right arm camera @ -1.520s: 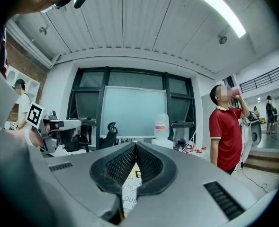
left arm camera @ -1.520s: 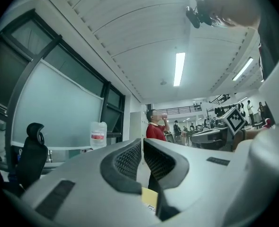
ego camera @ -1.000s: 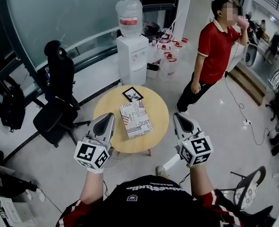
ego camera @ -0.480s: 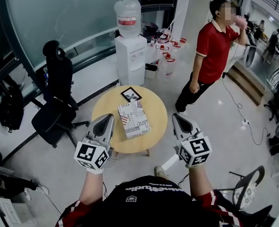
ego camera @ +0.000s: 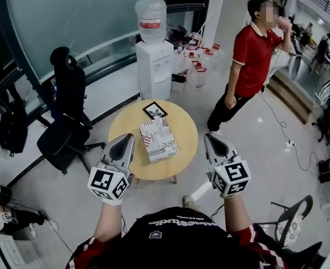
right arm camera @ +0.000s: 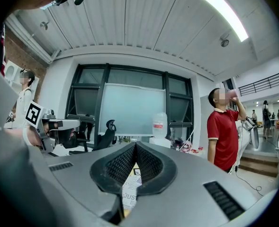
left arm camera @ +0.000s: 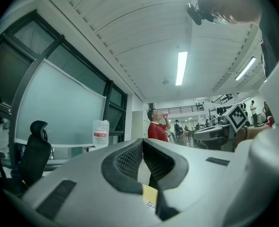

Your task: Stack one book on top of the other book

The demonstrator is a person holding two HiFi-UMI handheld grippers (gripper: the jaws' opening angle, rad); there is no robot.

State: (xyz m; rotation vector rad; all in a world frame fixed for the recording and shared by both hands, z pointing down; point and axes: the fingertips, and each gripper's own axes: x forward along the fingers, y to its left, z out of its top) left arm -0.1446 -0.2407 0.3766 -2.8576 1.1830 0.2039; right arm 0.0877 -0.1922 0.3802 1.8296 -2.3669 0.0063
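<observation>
A large book [ego camera: 158,140] with a printed text cover lies flat in the middle of the round wooden table [ego camera: 181,156]. A small dark book [ego camera: 155,110] with a pale picture lies just beyond it, near the table's far edge, apart from the large one. My left gripper [ego camera: 128,138] hovers shut over the table's near left edge, nothing in it. My right gripper [ego camera: 210,138] hovers shut off the near right edge, also with nothing in it. In the right gripper view the large book [right arm camera: 130,193] shows below the closed jaws of the gripper [right arm camera: 135,144]. The left gripper [left arm camera: 142,140] points level above the table.
A water dispenser [ego camera: 156,66] stands behind the table. A black office chair [ego camera: 66,122] is at its left. A person in a red shirt [ego camera: 251,60] stands at the back right, drinking. Another chair [ego camera: 293,223] is at my near right, and a cable [ego camera: 282,128] runs over the floor.
Both grippers and both books have kept their places. Only the head view has shifted slightly.
</observation>
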